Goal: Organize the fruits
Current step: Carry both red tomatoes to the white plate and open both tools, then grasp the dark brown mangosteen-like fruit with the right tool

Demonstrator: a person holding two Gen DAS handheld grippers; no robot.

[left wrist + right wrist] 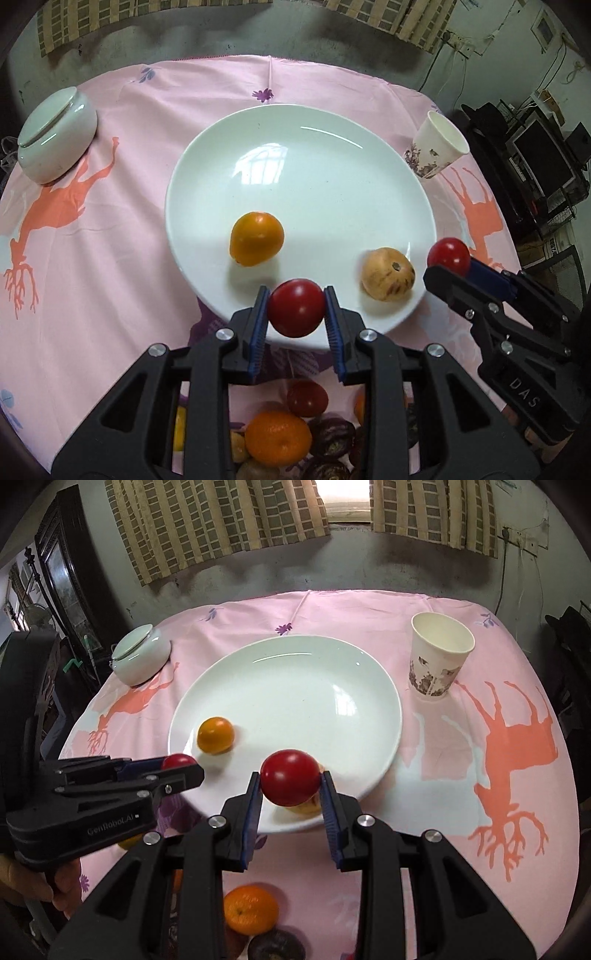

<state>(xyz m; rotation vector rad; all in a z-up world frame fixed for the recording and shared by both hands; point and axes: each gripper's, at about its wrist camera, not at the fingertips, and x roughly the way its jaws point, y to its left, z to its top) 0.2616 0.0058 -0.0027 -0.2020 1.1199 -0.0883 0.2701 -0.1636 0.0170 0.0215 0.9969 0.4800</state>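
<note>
Pink tablecloth (110, 258), two glossy red tomatoes (296, 308)

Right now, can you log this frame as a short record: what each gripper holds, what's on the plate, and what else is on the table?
left gripper: shut on a red tomato
right gripper: shut on a second red tomato
white plate: orange fruit, tan fruit
near edge: fruit pile
also on pink tablecloth: paper cup, white lidded bowl
</note>
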